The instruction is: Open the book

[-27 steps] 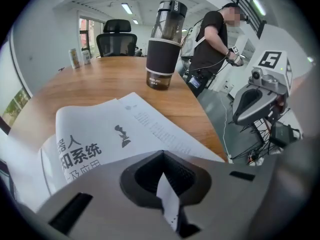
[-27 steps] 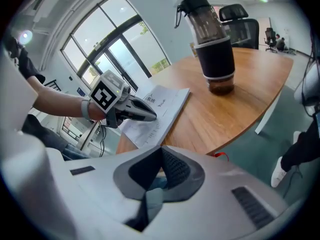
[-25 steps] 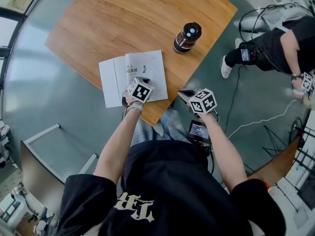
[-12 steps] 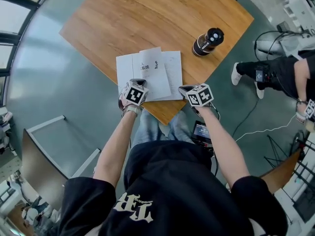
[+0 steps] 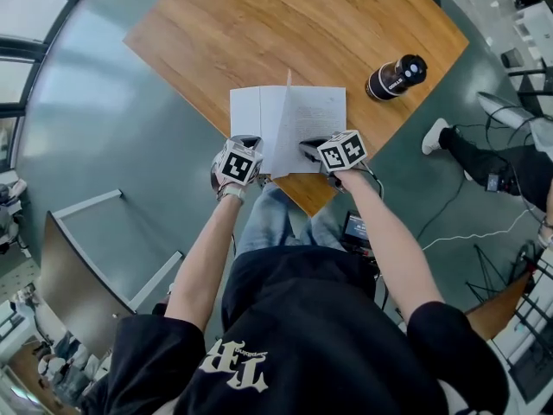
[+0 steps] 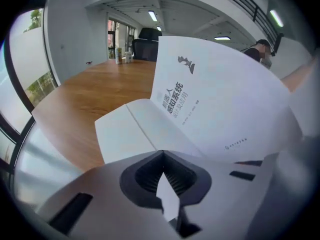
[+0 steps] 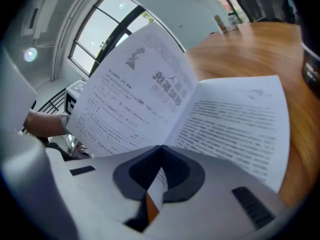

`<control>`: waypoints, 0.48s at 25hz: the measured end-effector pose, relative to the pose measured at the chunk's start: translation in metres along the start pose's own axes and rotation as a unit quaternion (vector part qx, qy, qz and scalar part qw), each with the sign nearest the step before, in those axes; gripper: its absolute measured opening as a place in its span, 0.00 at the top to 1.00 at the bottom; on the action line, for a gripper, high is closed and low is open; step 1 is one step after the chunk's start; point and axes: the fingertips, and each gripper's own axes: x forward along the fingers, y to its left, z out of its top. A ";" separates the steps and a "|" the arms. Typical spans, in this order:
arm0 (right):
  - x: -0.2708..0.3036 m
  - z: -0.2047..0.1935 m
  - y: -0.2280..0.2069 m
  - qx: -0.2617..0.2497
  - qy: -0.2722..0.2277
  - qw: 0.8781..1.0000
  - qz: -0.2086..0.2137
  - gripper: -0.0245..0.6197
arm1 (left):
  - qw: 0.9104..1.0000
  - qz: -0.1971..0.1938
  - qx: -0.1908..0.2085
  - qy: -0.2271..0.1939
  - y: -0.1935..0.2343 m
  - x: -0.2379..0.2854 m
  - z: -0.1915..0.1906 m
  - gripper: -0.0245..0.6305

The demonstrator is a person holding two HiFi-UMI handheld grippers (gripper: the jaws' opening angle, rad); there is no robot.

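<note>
Right, current state:

- The book lies open on the wooden worktop, at the edge nearest the person, spine running away from them.
- One leaf, the title leaf, stands up out of the middle. A white sheet lies flat to its left and a page of dense print lies flat to its right.
- The left hand-held gripper sits at the book's near-left corner. In the left gripper view its jaws are pressed together with a sliver of white paper nipped between them. I can't tell which leaf that paper belongs to.
- The right hand-held gripper sits on the near edge of the right-hand page. In the right gripper view its jaws are likewise closed onto a thin white paper edge, with the wood showing just below.
- The two hand-held grippers sit side by side, apart, one on each half of the book.
- A dark bottle with a black cap is on the worktop to the right, near the edge and well apart from the book.
- A second person's leg and shoe are on the floor off to the right.
</note>
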 end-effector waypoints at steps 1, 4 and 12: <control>0.008 0.003 0.007 -0.006 0.003 1.000 0.004 0.98 | 1.000 0.002 -0.005 0.001 0.006 -0.005 -0.005 0.95; 0.030 0.013 0.025 -0.016 0.010 1.000 0.014 0.98 | 1.000 0.012 -0.016 0.001 0.026 -0.020 -0.018 0.95; 0.069 0.015 0.051 -0.038 0.038 0.999 0.001 0.98 | 0.997 0.034 -0.060 -0.020 0.075 -0.061 -0.058 0.95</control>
